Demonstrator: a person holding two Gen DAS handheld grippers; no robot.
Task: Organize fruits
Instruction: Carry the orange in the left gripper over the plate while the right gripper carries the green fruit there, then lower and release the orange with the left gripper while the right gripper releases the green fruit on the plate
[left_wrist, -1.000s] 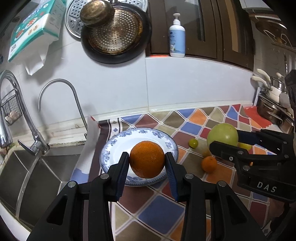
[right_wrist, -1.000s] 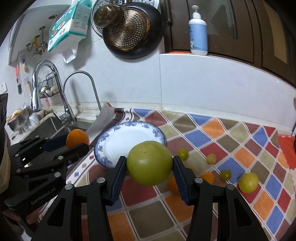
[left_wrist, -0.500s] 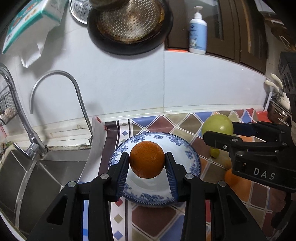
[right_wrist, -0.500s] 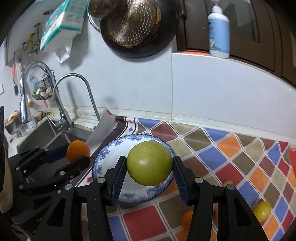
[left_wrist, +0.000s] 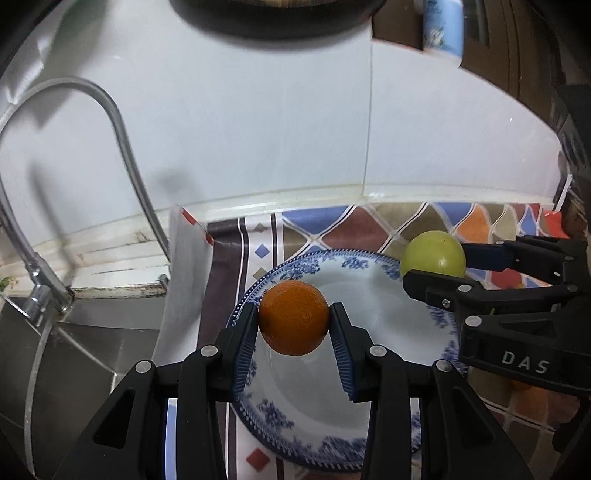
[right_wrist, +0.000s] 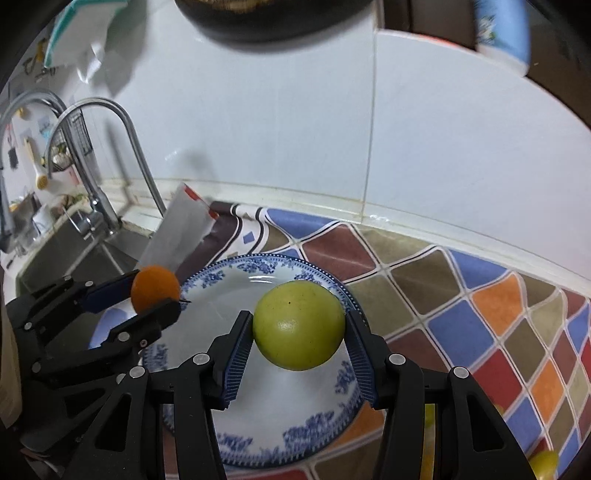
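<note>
Left gripper (left_wrist: 293, 325) clenched on the orange (left_wrist: 293, 322), blue pads pressing it from both sides, low in the middle of the left wrist frame. Right gripper (right_wrist: 298, 330) clamped in the same way on the green fruit (right_wrist: 298, 325), in the centre of the right wrist frame. Compared with a second ago, both carried over the blue-and-white plate (left_wrist: 388, 332): then the plate lay small behind the orange and to the upper left of the green fruit, with loose small fruits in plain view on the patterned cloth (right_wrist: 461, 325); now filling the lower half of both frames directly under the two held fruits. Seen from the left camera, green fruit at the upper right edge of the plate; seen from the right camera, orange at the upper left rim, near the folded white corner of the cloth and the sink (left_wrist: 74, 350). No change in the grip on either side. Probably the end of the transport step: both fruits hanging above the dish, not yet touching it as far as can be judged. Still needed, probably: lowering a little and letting go gently, with some space kept between the two, since round fruit rolls easily on a shallow plate. Plate otherwise bare, so task likely at an early stage, with a yellow-green fruit (right_wrist: 543, 461) still waiting at the lower right.
</note>
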